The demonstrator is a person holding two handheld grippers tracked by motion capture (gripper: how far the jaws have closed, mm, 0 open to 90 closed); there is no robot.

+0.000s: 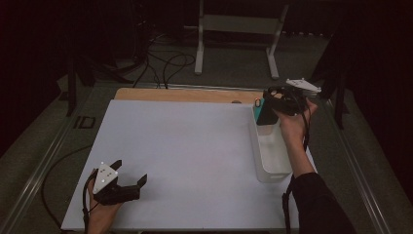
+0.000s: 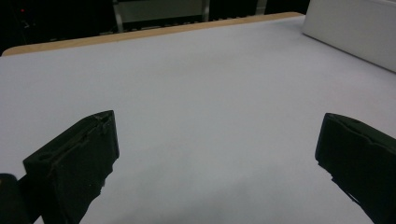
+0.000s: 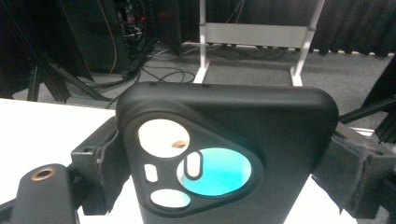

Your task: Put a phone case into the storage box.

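Left tool (image 1: 130, 179): near-left corner of the bench (image 1: 185, 146), held in the left hand (image 1: 100, 214), grey three-cornered plate on top. Jaws spread wide, nothing between them, pointing right and a bit away across the white sheet. In the left gripper view the two black jaws stand far apart at the bottom corners over bare white surface; wood edge of the bench runs along the far side, side wall of the white bin (image 2: 355, 32) at upper right.

Mid bench: plain white sheet, wood strip (image 1: 185, 94) exposed along the far edge.

Right side: long white bin (image 1: 271, 156) sits along the bench's right edge, long axis running near to far. Right hand (image 1: 292, 124) holds the right tool (image 1: 265, 109) above the bin's far end. Tool is closed on a black phone case (image 3: 224, 154), jaws pressing its two long sides. In the right gripper view the case stands upright, long axis vertical in that view, top short edge up, back face toward the camera. Camera cutout sits toward the case's upper left; teal shows through the largest opening, white through the others. In the high view the case (image 1: 267, 113) hangs roughly vertical over the bin's far end, a teal patch on its left side; whether it touches the bin rim I cannot tell.

Behind the bench: grey floor, loose cables (image 1: 165, 66), white metal stand (image 1: 238, 29).
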